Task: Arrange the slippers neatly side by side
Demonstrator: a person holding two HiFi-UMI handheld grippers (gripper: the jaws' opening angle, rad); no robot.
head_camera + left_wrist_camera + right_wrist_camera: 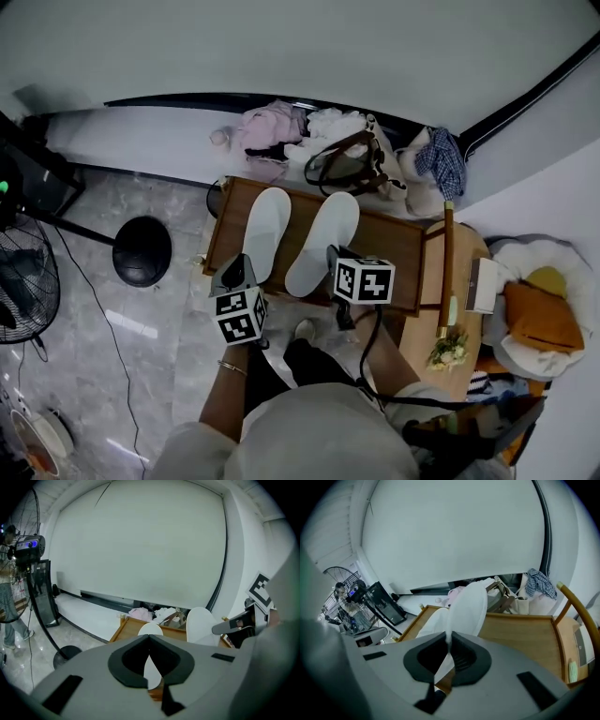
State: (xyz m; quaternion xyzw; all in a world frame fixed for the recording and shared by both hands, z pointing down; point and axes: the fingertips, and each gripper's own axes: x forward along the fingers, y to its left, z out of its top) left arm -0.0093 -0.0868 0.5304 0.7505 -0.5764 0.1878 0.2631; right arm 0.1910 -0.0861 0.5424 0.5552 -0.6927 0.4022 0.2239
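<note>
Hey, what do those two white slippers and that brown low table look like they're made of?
The left slipper and the right slipper look like thin white fabric, perhaps over foam: matte, no shine. The weave is too small to tell. The table looks like wood or veneer: warm brown, faint grain, a satin sheen.

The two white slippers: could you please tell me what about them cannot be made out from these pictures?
- The left slipper: near end, head view, covered by the left gripper.
- The right slipper: near end, head view, behind the right gripper and its marker cube.
- The left slipper, left gripper view: mostly behind the jaws; only the far end shows.
</note>
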